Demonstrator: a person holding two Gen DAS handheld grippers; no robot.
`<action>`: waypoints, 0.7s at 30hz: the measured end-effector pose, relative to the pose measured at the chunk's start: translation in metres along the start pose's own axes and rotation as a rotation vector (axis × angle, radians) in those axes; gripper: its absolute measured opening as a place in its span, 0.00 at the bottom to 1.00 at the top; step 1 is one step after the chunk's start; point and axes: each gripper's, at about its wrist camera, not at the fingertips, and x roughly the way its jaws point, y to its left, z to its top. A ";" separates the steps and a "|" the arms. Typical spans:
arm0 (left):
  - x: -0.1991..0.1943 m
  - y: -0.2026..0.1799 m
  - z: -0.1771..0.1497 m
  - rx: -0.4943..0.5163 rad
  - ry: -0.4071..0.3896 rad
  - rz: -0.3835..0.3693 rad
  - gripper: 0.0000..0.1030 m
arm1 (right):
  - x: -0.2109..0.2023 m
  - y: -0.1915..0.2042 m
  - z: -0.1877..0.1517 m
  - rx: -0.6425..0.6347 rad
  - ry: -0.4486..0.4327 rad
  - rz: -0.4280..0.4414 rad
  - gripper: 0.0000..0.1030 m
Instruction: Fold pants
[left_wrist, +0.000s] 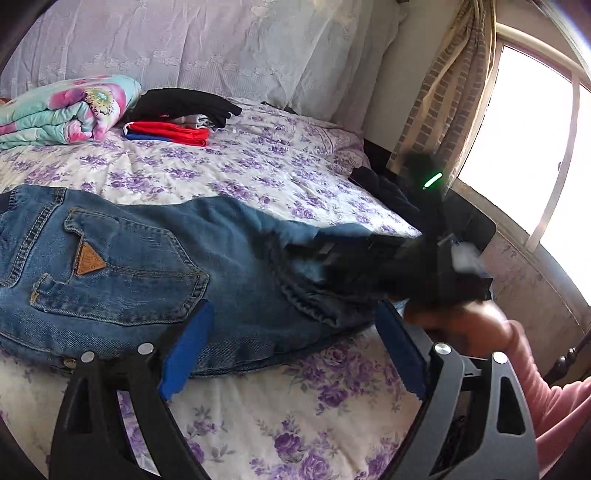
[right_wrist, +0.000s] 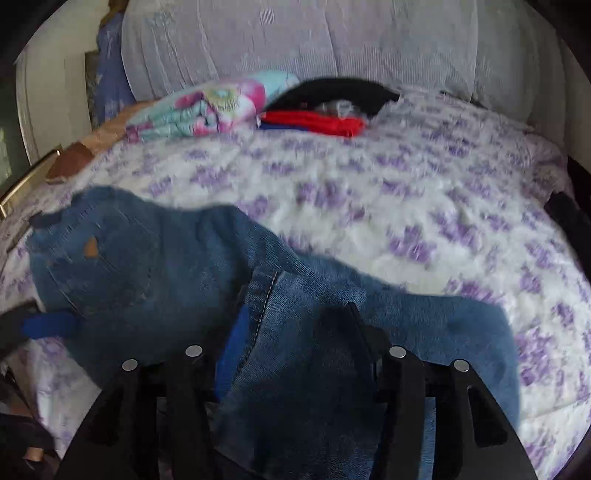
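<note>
On my left wrist view I count one pair of jeans (left_wrist: 147, 266) lying across the bed (left_wrist: 258, 173), seat side up, one back pocket (left_wrist: 122, 269) with its tan triangular patch facing me. My left gripper (left_wrist: 291, 347) hangs just above the near edge of the denim, its two blue-padded fingers (left_wrist: 188, 347) spread wide and holding nothing. To the right, the right gripper (left_wrist: 399, 269) shows as one dark blur over the leg end.

On the right wrist view, my right gripper (right_wrist: 295, 332) has denim (right_wrist: 314, 369) bunched between its two fingers, which are clamped on the jeans' leg fabric. Farther back on the bed sit one rolled floral quilt (right_wrist: 207, 107) and, just right of it, one small stack of folded clothes (right_wrist: 325, 110): black, red, blue.
</note>
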 end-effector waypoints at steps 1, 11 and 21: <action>0.000 0.001 -0.001 0.000 0.000 0.002 0.84 | -0.008 -0.002 0.000 0.015 -0.011 0.006 0.51; 0.003 -0.002 -0.004 0.032 0.007 0.020 0.85 | -0.068 -0.014 -0.073 0.101 -0.133 -0.074 0.59; -0.028 0.018 0.007 0.021 -0.039 0.143 0.85 | -0.074 -0.004 -0.076 0.061 -0.131 -0.171 0.78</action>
